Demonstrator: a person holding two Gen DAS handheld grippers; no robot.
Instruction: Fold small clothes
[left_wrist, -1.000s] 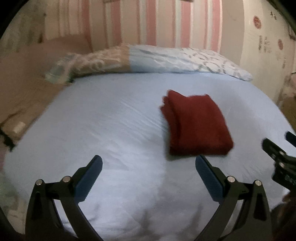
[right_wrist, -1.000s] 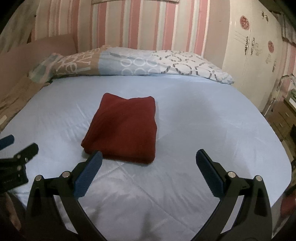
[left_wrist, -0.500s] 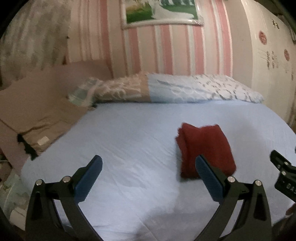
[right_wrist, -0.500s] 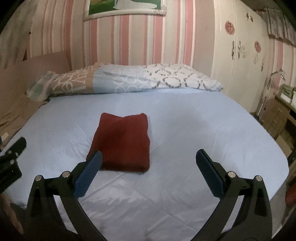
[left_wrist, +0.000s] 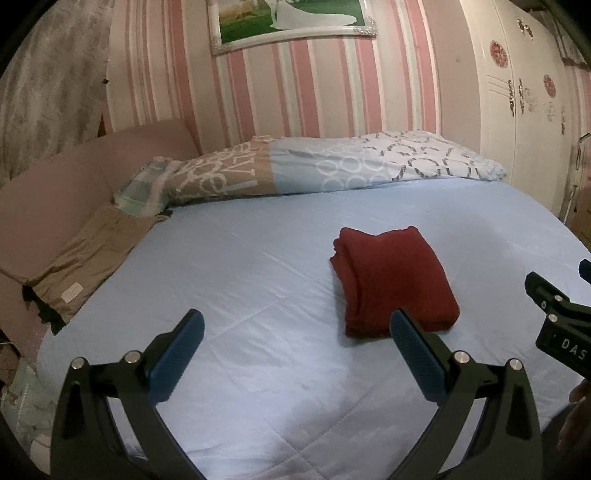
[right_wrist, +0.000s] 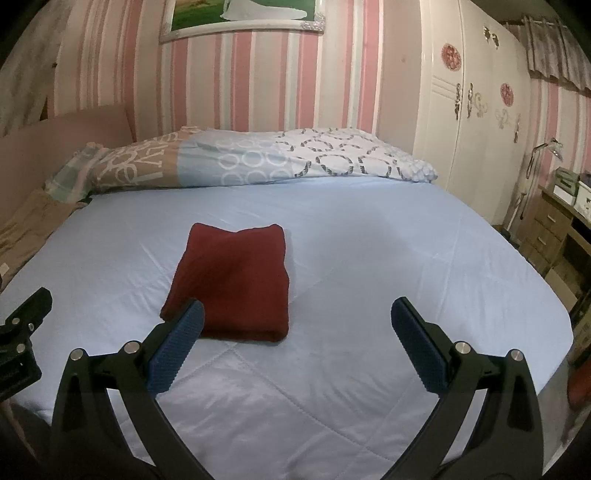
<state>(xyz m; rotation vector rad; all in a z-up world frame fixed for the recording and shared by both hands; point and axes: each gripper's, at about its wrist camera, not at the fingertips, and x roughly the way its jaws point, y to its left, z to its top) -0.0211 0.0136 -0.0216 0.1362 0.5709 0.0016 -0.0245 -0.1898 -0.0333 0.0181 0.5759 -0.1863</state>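
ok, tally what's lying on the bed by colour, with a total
Dark red folded garment: 1
Patterned blue, tan and white duvet: 1
Tan cloth at the bed's left edge: 1
Total: 3
Both tongs, left and right, are open and empty above the light blue sheet.

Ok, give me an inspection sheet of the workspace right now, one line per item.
Surface: light blue bedsheet, smooth, faint creases only.
Job's things: dark red garment folded into a neat rectangle, lying flat on the sheet, nothing touching it.
Clutter: tan cloth at the bed's left edge.
Grippers: left gripper and right gripper both have jaws wide open and empty, above the sheet near the garment.
Cables: nothing seen.
Surroundings: patterned pillow at the head of the bed, pink striped wall with a framed picture, white wardrobe, wooden drawers.
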